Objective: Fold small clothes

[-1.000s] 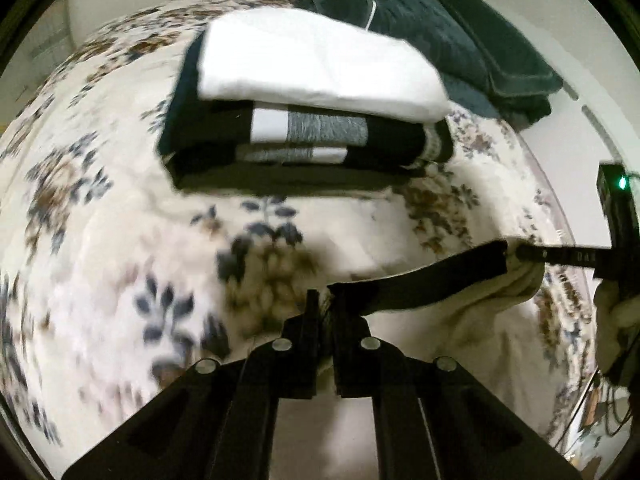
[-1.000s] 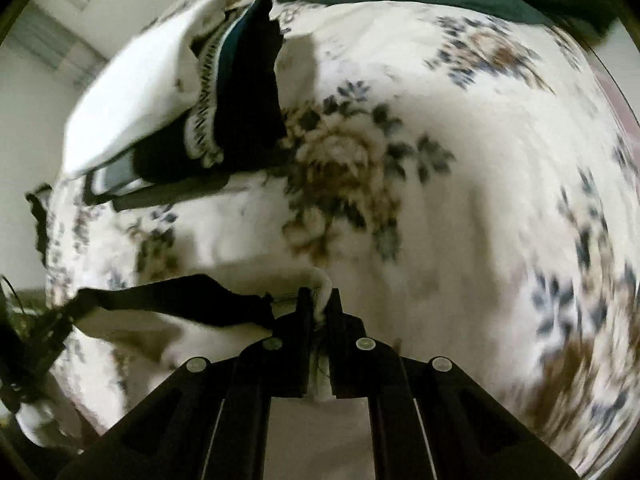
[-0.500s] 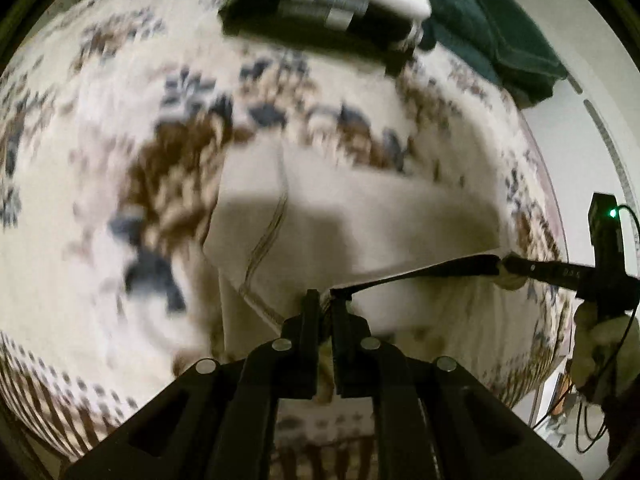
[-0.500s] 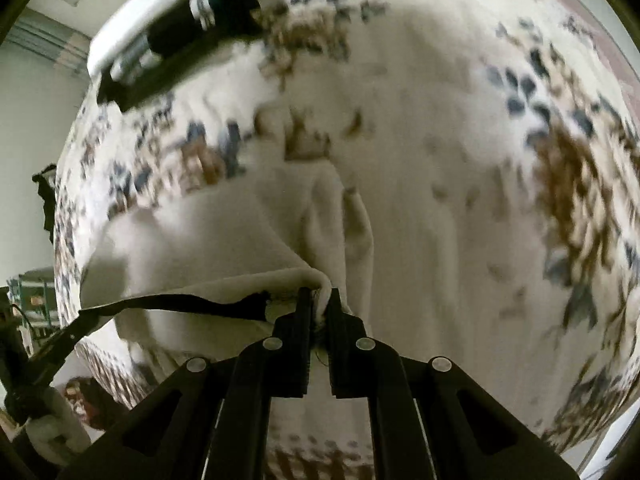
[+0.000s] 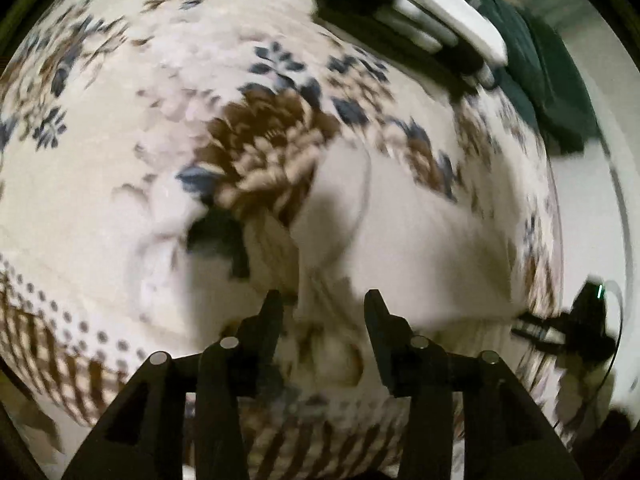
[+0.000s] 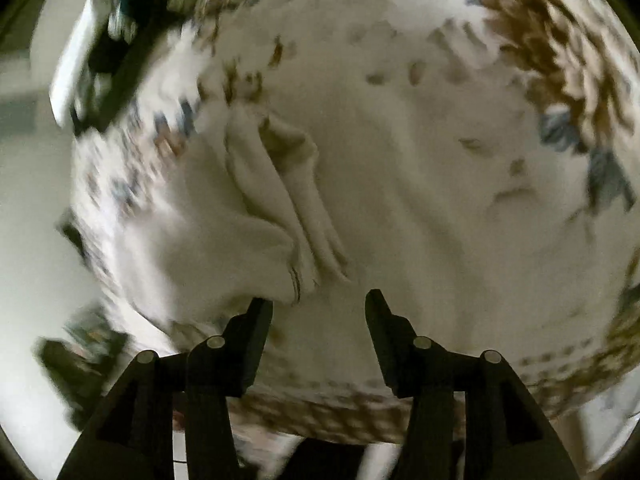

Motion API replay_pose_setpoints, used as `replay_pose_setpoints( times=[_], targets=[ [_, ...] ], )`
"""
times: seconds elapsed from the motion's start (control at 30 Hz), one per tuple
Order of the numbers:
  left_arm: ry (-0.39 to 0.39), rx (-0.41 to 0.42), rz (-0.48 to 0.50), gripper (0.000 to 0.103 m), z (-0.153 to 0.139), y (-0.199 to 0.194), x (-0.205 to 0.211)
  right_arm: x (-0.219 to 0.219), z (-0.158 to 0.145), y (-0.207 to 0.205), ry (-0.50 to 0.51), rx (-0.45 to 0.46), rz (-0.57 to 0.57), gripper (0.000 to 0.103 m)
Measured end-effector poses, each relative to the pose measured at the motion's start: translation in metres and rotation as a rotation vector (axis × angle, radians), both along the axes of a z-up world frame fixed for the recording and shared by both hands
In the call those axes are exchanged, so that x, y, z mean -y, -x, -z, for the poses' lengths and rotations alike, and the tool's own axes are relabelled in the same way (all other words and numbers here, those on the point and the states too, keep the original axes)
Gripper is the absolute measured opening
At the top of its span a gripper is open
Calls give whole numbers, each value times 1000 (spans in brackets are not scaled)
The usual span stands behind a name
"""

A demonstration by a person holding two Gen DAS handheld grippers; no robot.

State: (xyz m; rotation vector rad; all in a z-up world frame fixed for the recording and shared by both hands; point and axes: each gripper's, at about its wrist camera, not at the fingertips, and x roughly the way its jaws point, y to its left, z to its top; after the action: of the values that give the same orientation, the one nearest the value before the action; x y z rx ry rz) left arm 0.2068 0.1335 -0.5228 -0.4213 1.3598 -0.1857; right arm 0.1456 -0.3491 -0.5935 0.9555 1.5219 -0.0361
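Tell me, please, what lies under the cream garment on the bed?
The cream garment lies on the floral blanket, whose pattern shows all around it. Its own lower layers are folded beneath; anything else under it is covered. The stack of folded clothes sits apart, farther back.

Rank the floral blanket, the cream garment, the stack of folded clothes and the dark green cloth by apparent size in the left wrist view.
1. floral blanket, fills most of the frame
2. cream garment, though nearness to the camera enlarges it
3. stack of folded clothes and dark green cloth: similar, both far and blurred, not ranked
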Motion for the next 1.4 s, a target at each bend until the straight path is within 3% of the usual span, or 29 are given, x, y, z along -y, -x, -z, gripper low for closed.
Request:
replay_pose_setpoints(
  times=[0.13, 0.27, 0.43, 0.5, 0.6, 0.67, 0.77, 0.83, 1.0, 1.1, 1.13, 1.17, 1.3, 1.4],
  targets=[
    [35, 13, -86, 39, 10, -28, -5, 14, -4, 4, -98, 83, 197, 51],
    [31, 62, -91, 39, 3, -50, -3, 31, -23, 7, -70, 177, 303, 51],
    [-14, 50, -22, 39, 10, -69, 6, 23, -17, -10, -42, 112, 199, 51],
    [-37, 23, 9, 39, 19, -71, 11, 3, -1, -23, -50, 45, 83, 51],
    [-43, -14, 19, 39, 30, -68, 13, -24, 21, -30, -68, -22, 14, 49],
    [-46, -25, 7, 39, 29, -63, 11, -29, 10, -25, -46, 35, 41, 10],
    [-10, -36, -40, 39, 18, -46, 2, -27, -15, -14, 5, 90, 64, 10],
    [27, -53, -78, 39, 15, -28, -4, -23, -22, 0, 36, 75, 48, 10],
    [140, -173, -112, 39, 45, -4, 7, -22, -6, 15, 28, 15, 7, 10],
    [130, -135, -140, 34, 52, -3, 15, -25, 0, 13, 42, 8, -7, 10],
    [130, -125, -147, 12, 50, -3, 16, -26, 1, 11, 45, 10, -7, 10],
    [128, -107, -150, 5, 47, -2, 16, -26, 0, 11, 44, 14, -4, 10],
    [130, -18, -153, 3, 15, 13, 10, -24, -7, 11, 72, 34, -5, 10],
    [104, -21, -111, 3, 10, 23, 7, -24, -10, 15, 100, 31, -28, 10]
  ],
)
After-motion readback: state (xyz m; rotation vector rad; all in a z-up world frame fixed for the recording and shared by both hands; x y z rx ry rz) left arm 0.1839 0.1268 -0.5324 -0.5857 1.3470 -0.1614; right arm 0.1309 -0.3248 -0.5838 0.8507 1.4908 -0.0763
